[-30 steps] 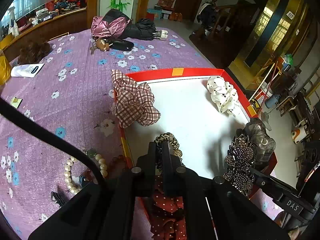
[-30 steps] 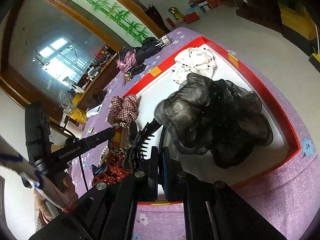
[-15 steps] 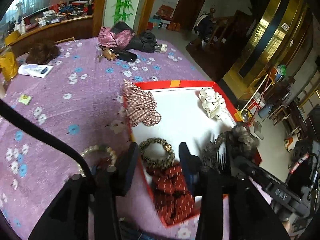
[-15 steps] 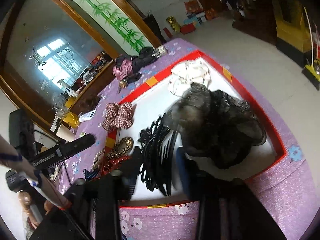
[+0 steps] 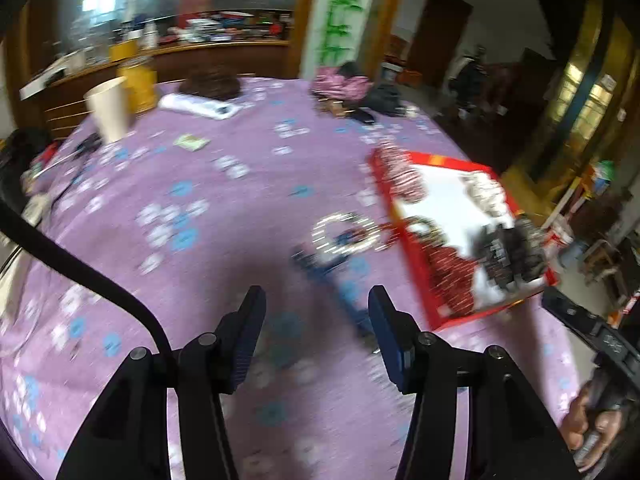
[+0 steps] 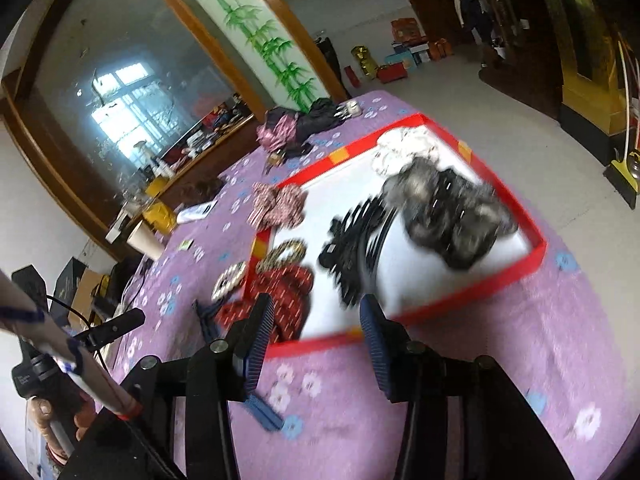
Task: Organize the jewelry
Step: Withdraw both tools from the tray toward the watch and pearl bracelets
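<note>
- Purple flowered cloth [image 5: 168,184] covers the table; a red-rimmed tray [image 5: 416,258] sits right of centre in the left wrist view, already holding scrunchies and a black hair claw [image 6: 356,248].
- Left gripper [image 5: 316,328] hangs wide open and empty; so does the right gripper [image 6: 316,340].
- Pearl bracelet [image 5: 346,234] lies on the cloth just left of the tray, ahead of the left gripper and slightly right (the nearer hand, I judge).
- Blue object [image 5: 348,292], blurred, runs lengthwise towards that gripper.
- Cluttered room behind.

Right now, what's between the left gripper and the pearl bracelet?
In the left wrist view, a blue strip-like item, too blurred to identify, lies on the purple cloth between the open left gripper and the pearl bracelet.
</note>
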### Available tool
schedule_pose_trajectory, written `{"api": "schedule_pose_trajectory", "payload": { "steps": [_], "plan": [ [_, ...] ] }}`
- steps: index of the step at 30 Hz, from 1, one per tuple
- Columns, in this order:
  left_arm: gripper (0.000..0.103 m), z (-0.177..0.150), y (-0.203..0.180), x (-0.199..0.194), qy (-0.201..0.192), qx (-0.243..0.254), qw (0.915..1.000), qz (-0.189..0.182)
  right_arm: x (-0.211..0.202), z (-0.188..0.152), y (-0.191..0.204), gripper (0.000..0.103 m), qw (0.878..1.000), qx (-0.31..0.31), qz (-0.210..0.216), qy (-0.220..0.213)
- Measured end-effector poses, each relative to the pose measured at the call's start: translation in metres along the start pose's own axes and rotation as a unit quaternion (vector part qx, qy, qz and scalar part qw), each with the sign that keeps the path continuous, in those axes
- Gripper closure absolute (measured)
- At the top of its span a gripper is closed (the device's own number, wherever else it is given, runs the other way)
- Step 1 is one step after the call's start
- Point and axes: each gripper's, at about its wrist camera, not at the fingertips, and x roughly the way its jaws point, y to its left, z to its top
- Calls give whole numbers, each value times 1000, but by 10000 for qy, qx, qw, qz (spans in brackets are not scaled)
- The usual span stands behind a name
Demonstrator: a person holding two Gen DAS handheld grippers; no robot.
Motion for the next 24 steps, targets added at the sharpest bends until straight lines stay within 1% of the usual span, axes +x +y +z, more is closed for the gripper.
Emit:
{"api": "schedule_pose_trajectory", "payload": {
  "steps": [3,7,11,14,17,24],
  "plan": [
    [51,-19,18,-5,-28,-70,9996,285,6,-15,16,55,9995,-229,83,217],
    [51,-42,40,-9,8,-169,9990,410,22,-35,43,55,9968,-558,183,547],
    [51,-54,62,-10,95,-420,9983,399,40,-48,69,55,9921,-877,333,831],
    [51,-59,75,-12,79,-620,9974,366,54,-56,87,53,9881,-1106,377,996],
    [51,-63,83,-14,66,-707,9968,361,71,-60,101,49,9846,-1310,326,1110],
    [51,-65,90,-10,99,-791,9963,332,103,-58,115,48,9797,-1563,132,1245]
  ]
}}
